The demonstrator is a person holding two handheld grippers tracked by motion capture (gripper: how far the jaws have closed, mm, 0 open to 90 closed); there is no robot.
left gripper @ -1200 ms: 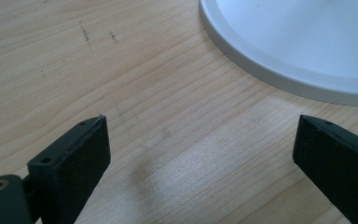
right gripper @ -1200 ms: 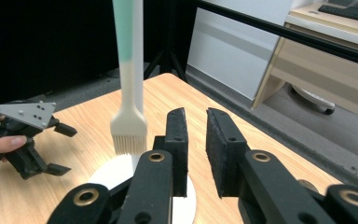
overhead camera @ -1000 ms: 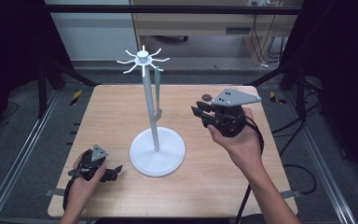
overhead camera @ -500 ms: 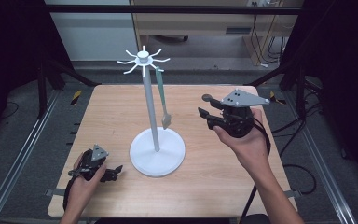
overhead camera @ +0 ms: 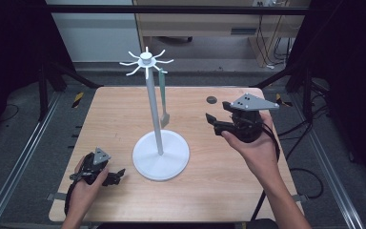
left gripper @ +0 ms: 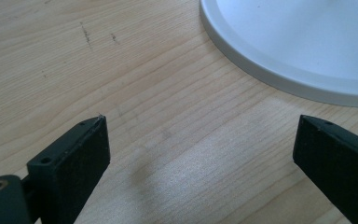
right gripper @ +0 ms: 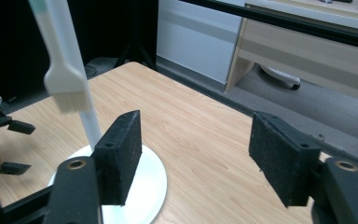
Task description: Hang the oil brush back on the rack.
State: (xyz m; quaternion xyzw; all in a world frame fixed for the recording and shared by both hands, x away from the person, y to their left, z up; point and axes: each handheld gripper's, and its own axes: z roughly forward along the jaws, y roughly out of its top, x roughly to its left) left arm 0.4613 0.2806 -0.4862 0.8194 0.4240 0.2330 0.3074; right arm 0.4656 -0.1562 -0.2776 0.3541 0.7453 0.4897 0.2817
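A white hook stand (overhead camera: 146, 59) rises from a round base (overhead camera: 160, 155) in the middle of the wooden table (overhead camera: 228, 191). A brush (overhead camera: 164, 119) with a green handle and a white head hangs from one hook, free beside the pole. My right gripper (overhead camera: 214, 122) is held above the table to the right of the brush; its jaws have just been opening and hold nothing. In the right gripper view the brush (right gripper: 65, 84) hangs left of the open right gripper (right gripper: 196, 149). My left gripper (overhead camera: 116, 176) rests open near the base's front left, with the base's rim (left gripper: 279, 74) ahead of the left gripper (left gripper: 200, 140).
A small dark round spot (overhead camera: 211, 99) marks the table behind the right gripper. Metal frame rails (overhead camera: 24, 157) run along both sides of the table. A wooden desk (overhead camera: 195, 24) stands beyond the far edge.
The right gripper's jaws have spread apart and the hand has drifted slightly right and down. The brush swung a little and now hangs by the pole. The left gripper has stayed put.
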